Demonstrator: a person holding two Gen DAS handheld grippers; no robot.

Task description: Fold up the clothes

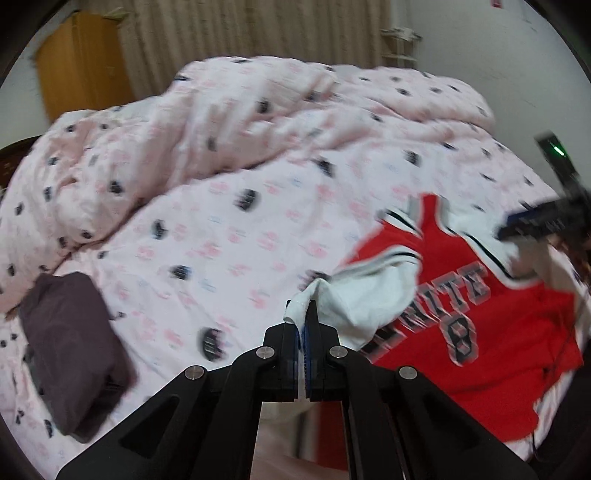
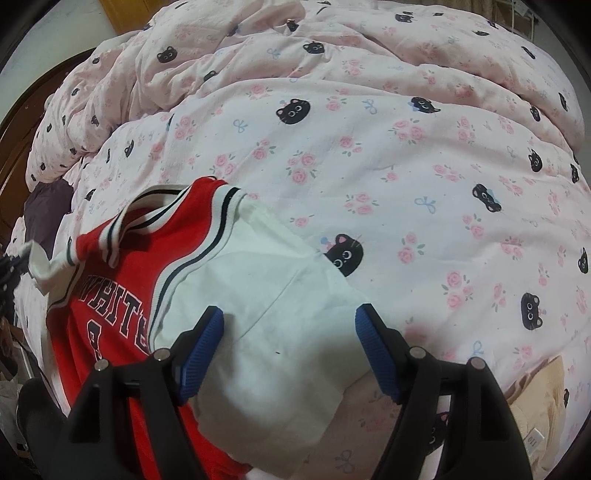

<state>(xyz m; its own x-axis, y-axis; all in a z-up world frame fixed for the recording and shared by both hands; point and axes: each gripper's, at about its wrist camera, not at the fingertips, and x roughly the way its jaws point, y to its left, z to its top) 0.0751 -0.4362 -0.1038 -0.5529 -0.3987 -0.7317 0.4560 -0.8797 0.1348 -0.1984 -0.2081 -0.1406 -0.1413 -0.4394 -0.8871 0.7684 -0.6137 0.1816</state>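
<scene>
nearest the left wrist camera, the left gripper has its jaws pressed together on a fold of the white sleeve, pinching the cloth so that a small peak of it stands up above the fingertips; this sleeve belongs to the red jersey, which lies spread on the bed just beyond and to the right of that gripper, its chest lettering and a figure eight facing up; the picture here is blurred; in the right wrist view, the right gripper stands spread wide, its blue pads apart on either side of the jersey's other white sleeve and not pressing it; that sleeve lies flat beside the jersey's red body, joined to it along a striped trim of white and dark bands; whether the pads touch the cloth cannot be told; under the jersey lies the pink duvet, printed with roses, bows and black cat faces; past the jersey the duvet rises in a crumpled heap; well to the left of the jersey, a folded dark purple garment rests on the duvet; right of the jersey, near the bed's edge, a beige piece of cloth shows; beyond the bed, far behind the jersey, stand a wooden wardrobe and a pale curtain.
</scene>
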